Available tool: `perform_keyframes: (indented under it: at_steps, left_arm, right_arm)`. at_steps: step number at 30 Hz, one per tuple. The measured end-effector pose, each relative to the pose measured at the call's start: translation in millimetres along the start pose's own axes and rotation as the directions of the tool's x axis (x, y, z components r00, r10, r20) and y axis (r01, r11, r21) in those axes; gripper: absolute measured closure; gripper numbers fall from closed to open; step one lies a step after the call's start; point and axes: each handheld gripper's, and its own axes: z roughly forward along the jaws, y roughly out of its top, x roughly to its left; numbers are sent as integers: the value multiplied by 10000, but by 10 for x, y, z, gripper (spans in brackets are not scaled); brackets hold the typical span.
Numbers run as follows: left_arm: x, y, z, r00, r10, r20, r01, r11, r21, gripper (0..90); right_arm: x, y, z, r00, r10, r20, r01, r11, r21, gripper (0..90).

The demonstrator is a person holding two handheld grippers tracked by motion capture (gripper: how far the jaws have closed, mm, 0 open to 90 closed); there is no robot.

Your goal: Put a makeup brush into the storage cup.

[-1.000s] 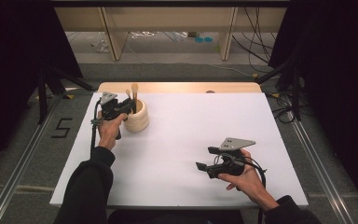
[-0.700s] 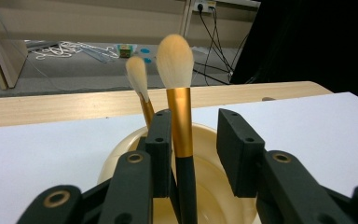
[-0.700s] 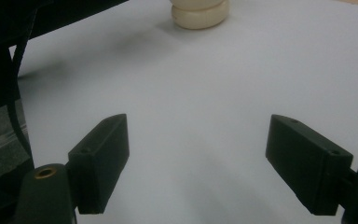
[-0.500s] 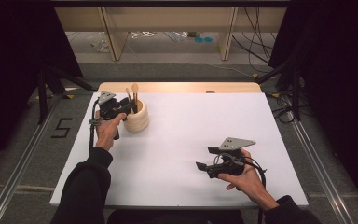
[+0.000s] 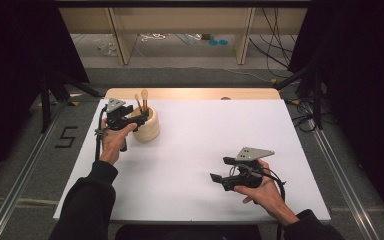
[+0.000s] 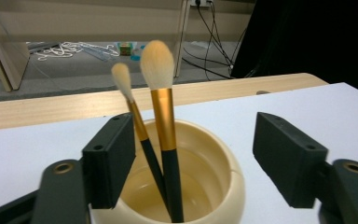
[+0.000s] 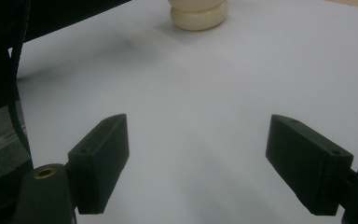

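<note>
A cream round cup (image 5: 147,131) stands on the white table top (image 5: 205,135) at the back left. Two black-handled brushes with gold ferrules lean in it, a thick one (image 6: 161,84) and a thin one (image 6: 123,84). My left gripper (image 5: 142,116) hovers over the cup's rim, and its jaws have just been opening. In the left gripper view my left gripper (image 6: 193,140) is open with both brush handles between the jaws, the thin one close beside the left jaw. My right gripper (image 5: 221,169) rests low at the front right, open and with nothing between its jaws (image 7: 196,140); the cup (image 7: 198,16) lies far ahead of it.
A wooden strip (image 5: 190,93) borders the table's far edge. Beyond it, cables and small parts lie on the floor (image 5: 180,55) among wooden posts. Dark curtains hang on both sides. A metal rail (image 5: 25,170) runs along the floor on the left.
The left gripper's jaws have spread apart around the brush handles at the cup. The left hand has barely shifted and the right hand has kept still.
</note>
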Motion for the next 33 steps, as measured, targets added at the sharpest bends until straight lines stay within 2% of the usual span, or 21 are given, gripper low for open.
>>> perform_keyframes:
  at_steps: [5, 9, 20, 33]
  left_arm:
    - [-121, 21, -48, 9994, 226, 271, -226, 9997, 1, 218]
    - [-201, 34, -83, 9987, 276, 433, -272, 9996, -90, 198]
    - [-290, 52, -170, 9966, 340, 745, -334, 9994, -89, 191]
    - [-395, 9, -240, 9935, 637, 946, -641, 9979, 9, 158]
  right_arm:
    - [-6, 1, -4, 10000, 7, -2, -7, 10000, 10, 219]
    - [-4, 1, 0, 10000, 3, -3, -3, 10000, -18, 219]
    - [-3, 2, -7, 10000, -6, 45, 7, 10000, -36, 219]
    - [-7, 3, -10, 10000, 55, 14, -55, 10000, -65, 212]
